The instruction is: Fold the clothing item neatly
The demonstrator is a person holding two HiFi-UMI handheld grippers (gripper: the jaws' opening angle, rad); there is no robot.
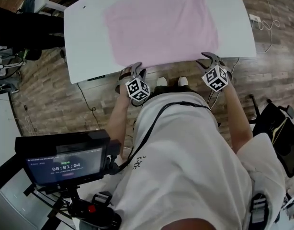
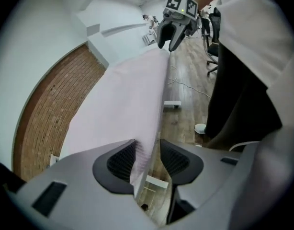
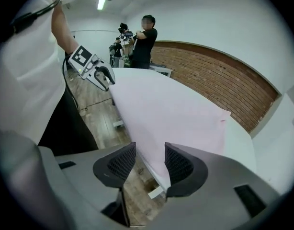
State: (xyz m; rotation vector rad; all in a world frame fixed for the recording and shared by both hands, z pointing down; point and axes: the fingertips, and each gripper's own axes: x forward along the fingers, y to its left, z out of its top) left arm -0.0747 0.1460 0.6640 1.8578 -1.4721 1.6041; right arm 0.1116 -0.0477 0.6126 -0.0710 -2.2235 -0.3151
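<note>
Pink garment point(image 1: 161, 25) on a white tabletop point(image 1: 238, 28). Nearest, its edge sits loosely between the parted jaws of the left claw point(image 1: 136, 70) and right claw point(image 1: 209, 58); neither grips it. Farther off it lies flat as a smooth rectangle, seemingly with 1 fold made. More folds probably remain.

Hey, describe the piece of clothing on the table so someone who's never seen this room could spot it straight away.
Find the big white table standing on the wooden floor. Spread flat across most of its top lies the pink garment, reaching the table's near edge. It is the only pink thing in view, a soft sheet against the hard white top.
</note>
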